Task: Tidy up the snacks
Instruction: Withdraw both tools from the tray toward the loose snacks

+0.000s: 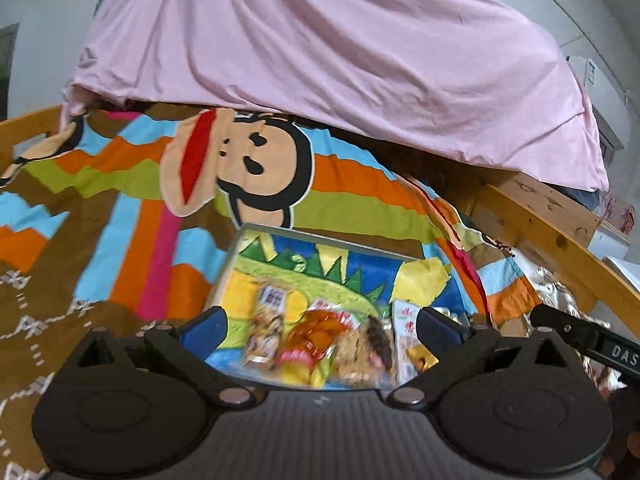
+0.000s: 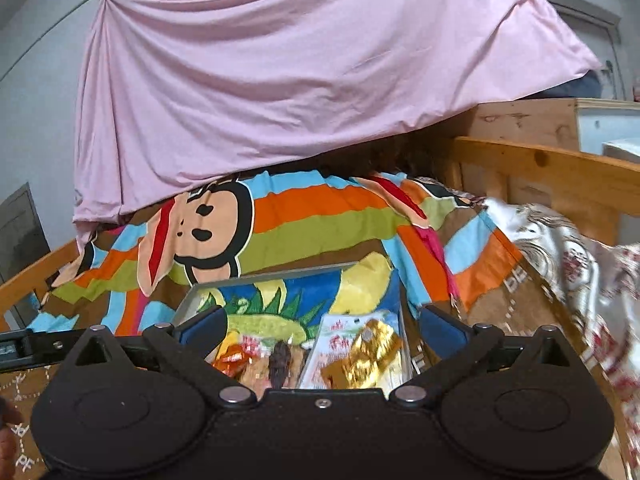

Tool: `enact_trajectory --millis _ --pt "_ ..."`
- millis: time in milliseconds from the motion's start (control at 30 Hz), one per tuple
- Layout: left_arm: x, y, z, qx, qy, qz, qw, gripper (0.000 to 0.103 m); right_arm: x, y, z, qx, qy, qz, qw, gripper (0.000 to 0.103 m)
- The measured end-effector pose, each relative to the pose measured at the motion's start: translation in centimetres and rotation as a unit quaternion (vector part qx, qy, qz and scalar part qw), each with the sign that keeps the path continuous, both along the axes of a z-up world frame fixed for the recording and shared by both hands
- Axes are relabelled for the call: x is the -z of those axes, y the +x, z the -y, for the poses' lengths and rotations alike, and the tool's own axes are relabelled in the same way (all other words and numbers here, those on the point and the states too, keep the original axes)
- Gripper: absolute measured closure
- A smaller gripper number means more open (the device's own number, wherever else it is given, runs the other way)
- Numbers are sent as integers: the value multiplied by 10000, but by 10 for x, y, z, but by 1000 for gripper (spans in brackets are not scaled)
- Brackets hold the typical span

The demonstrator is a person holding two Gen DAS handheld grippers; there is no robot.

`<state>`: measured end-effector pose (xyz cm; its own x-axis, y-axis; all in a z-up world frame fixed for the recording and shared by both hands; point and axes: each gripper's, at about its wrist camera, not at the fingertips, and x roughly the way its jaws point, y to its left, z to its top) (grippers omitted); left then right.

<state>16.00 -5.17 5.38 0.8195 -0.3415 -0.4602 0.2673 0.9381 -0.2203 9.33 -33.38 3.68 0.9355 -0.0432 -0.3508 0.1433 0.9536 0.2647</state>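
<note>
The right wrist view alone shows a gold foil packet (image 2: pixel 368 354) lying on a white packet (image 2: pixel 340 344) at the tray's (image 2: pixel 192 294) right edge. The left view alone shows a tall printed packet (image 1: pixel 266 328) beside an orange packet (image 1: pixel 310 338). Both the left gripper (image 1: pixel 320 328) and right gripper (image 2: pixel 320 330) are spread wide, grasping nothing, above the tray's near edge, snacks between their fingers
</note>
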Motion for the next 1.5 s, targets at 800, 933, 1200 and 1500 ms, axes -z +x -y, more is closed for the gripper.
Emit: enact_trajectory --millis 800,933,1200,1500 --pt "44 -74 -96 -307 1451 -1230 9813 0 42 -65 -109 -1068 -318 -1403 9838 1" --pt "43 -70 -102 -550 1338 -1369 9800 0 47 -60 -119 -1262 -465 -1571 9784 1" --pt "48 -64 -94 -447 1517 -1515 9757 0 57 -48 -126 -1376 -517 -1859 9715 1" --pt "50 -64 -81 -367 1867 -1510 9701 0 64 -39 -125 -1345 -497 -2094 9673 1"
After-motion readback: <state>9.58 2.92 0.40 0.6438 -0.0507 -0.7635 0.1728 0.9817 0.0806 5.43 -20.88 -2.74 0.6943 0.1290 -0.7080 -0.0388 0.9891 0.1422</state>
